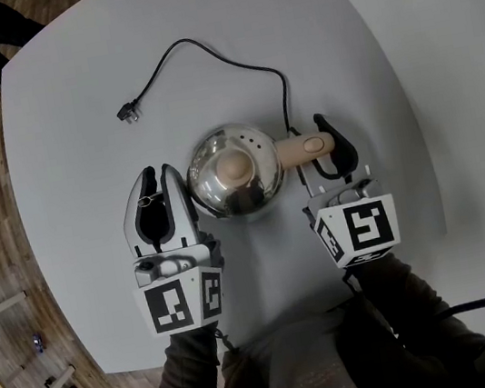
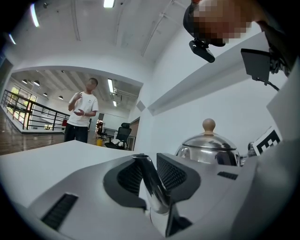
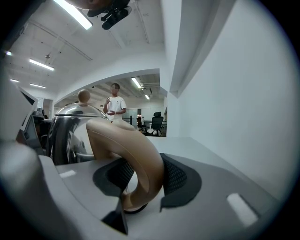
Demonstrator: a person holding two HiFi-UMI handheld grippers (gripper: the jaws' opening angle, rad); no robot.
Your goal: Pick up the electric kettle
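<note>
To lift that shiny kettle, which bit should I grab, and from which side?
The beige handle, taken level from the person's right. It arches out clear of the kettle's round steel body, which looks too wide and smooth for a claw, and is narrow enough to clamp. The right claw grips it so; the left claw pinches the thin spout, probably only to steady.

No legible txt, labels, nos. anywhere.

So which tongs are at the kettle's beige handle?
The right tongs: the beige handle sits between its jaws, while the left tongs straddle the shiny spout.
</note>
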